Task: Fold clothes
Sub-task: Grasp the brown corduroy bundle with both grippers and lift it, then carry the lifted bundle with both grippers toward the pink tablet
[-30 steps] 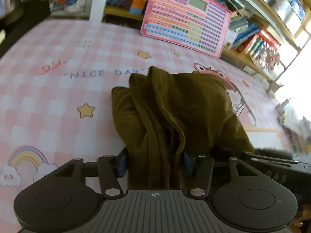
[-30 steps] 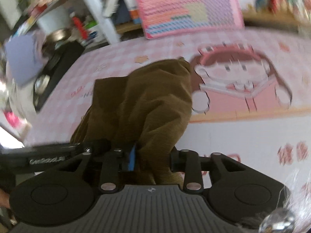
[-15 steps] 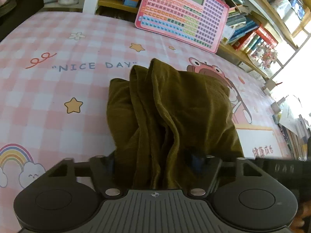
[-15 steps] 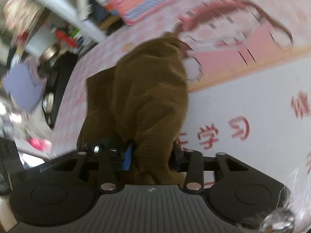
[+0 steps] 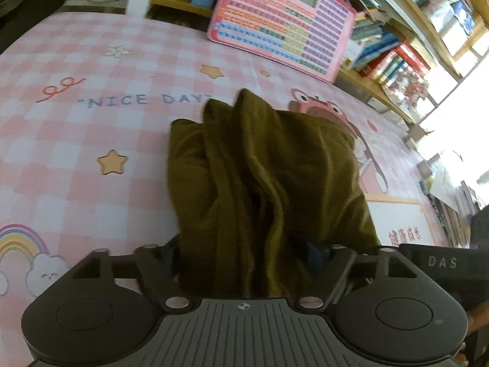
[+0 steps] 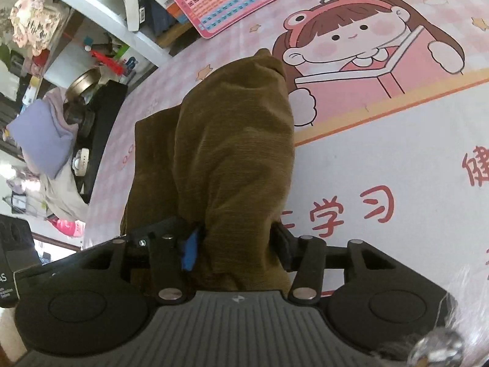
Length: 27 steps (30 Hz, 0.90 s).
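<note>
My left gripper (image 5: 244,253) has just spread wide around the bunched olive-brown garment (image 5: 259,168), my right gripper (image 6: 235,244) has also been opening with the same cloth between its fingers, and the garment lies mid-frame on the pink checked mat (image 5: 91,140), below the pink keyboard toy (image 5: 281,21).

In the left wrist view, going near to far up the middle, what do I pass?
Left gripper → olive-brown garment bunched on the pink checked mat → pink keyboard-style learning board leaning at the mat's far edge → bookshelf behind it.
</note>
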Motion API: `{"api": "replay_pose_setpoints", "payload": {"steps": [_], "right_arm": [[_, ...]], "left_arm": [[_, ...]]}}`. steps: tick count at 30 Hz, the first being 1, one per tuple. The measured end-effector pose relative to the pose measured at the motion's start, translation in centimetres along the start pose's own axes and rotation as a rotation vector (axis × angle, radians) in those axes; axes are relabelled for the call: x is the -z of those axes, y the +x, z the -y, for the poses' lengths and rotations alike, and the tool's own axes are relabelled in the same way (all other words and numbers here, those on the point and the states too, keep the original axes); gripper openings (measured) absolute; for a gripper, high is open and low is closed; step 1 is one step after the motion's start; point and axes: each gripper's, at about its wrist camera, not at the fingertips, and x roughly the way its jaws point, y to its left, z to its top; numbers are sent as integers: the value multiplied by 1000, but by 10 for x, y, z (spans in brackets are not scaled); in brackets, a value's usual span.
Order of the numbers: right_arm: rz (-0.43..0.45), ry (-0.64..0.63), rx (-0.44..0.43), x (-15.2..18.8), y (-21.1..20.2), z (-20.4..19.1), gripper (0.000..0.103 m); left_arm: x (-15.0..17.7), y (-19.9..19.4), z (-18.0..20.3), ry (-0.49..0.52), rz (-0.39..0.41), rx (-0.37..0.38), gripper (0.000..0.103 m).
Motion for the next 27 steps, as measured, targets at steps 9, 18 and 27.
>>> {"api": "replay_pose_setpoints", "payload": {"steps": [9,18,27], "right_arm": [[-3,-7,-7,0,0,1,47],[0,-14,-9,1,0,2,48],[39,-244,107,7,0,-34,34]], "left_arm": [[1,0,-6,-73,3,51,103],[4,-3,-16,-127,24,98,84],[4,-9,4,20,49,-20,37]]}}
